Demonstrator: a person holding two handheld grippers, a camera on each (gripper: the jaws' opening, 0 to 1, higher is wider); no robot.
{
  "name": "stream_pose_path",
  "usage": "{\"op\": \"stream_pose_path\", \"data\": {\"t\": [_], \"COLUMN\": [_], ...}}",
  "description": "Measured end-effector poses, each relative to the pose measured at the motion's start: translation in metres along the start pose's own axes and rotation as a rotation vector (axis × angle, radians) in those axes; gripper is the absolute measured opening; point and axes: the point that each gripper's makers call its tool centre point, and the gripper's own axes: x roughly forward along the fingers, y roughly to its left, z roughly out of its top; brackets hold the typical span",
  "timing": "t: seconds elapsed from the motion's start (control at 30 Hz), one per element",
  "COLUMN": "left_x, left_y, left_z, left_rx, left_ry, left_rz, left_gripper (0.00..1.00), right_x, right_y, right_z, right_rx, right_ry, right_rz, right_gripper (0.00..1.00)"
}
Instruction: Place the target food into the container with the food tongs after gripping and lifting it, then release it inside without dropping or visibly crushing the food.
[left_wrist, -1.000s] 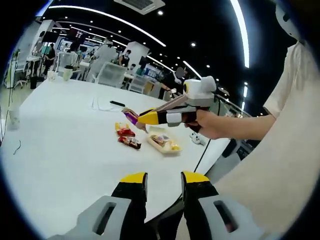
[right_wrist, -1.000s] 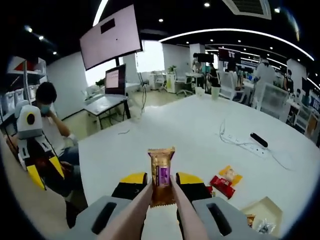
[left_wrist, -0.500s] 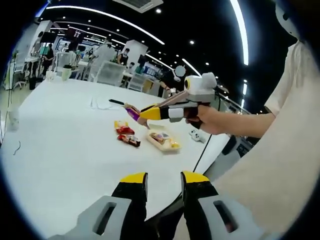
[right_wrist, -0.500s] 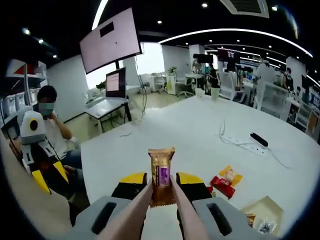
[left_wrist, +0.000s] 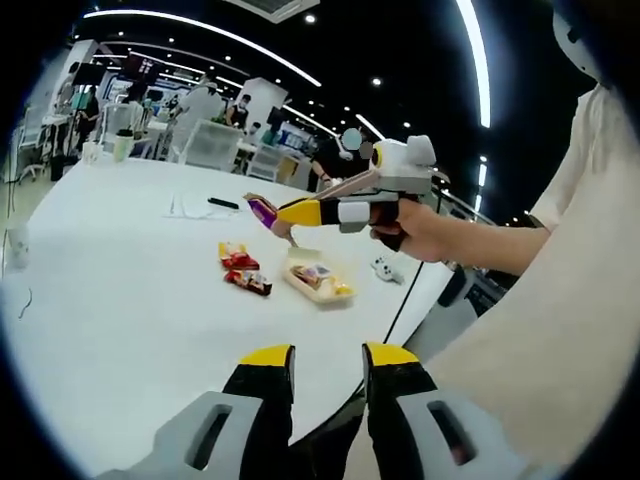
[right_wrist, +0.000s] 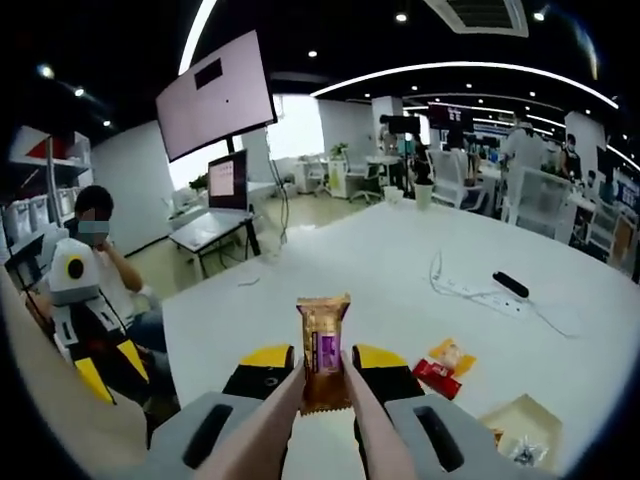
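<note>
Snack bar (right_wrist: 322, 345) in its gold and purple wrapper is standing upright, pinched by tongs (right_wrist: 318, 420) inside the right gripper (right_wrist: 322, 372), above the white table (right_wrist: 400, 270) near its edge; the container (left_wrist: 316, 282) is sitting beside two red packets (left_wrist: 240, 270). Left gripper (left_wrist: 327, 358) is holding nothing, its jaws apart.

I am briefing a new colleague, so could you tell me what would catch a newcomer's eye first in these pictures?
The gold and purple snack packet stands out first, pinched upright between the food tongs that the right gripper squeezes, above the white table. In the left gripper view that gripper hangs above a shallow tray that already holds snacks, with two red and yellow packets lying beside it. The left gripper waits open and empty at the near table edge.
</note>
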Motion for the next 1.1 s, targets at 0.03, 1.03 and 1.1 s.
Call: {"op": "stream_pose_path", "data": {"t": [0.03,1.03,1.1], "left_x": [0.001,0.006,0.006], "left_y": [0.0,-0.008,-0.009], "left_z": [0.001,0.005,0.005], "left_rx": [0.003,0.019,0.019], "left_ry": [0.002,-0.002,-0.003], "left_rz": [-0.003,-0.023,-0.025], "left_gripper": [0.26,0.28,0.28], "right_x": [-0.002,-0.021,-0.022], "right_y": [-0.002,-0.021,-0.021], "right_z": [0.0,0.017,0.017], "right_rx": [0.001,-0.028,-0.028], "right_ry": [0.0,-0.037,-0.037], "right_rz": [-0.005,-0.062,-0.065], "right_gripper": [0.22,0.22,0.22]}}
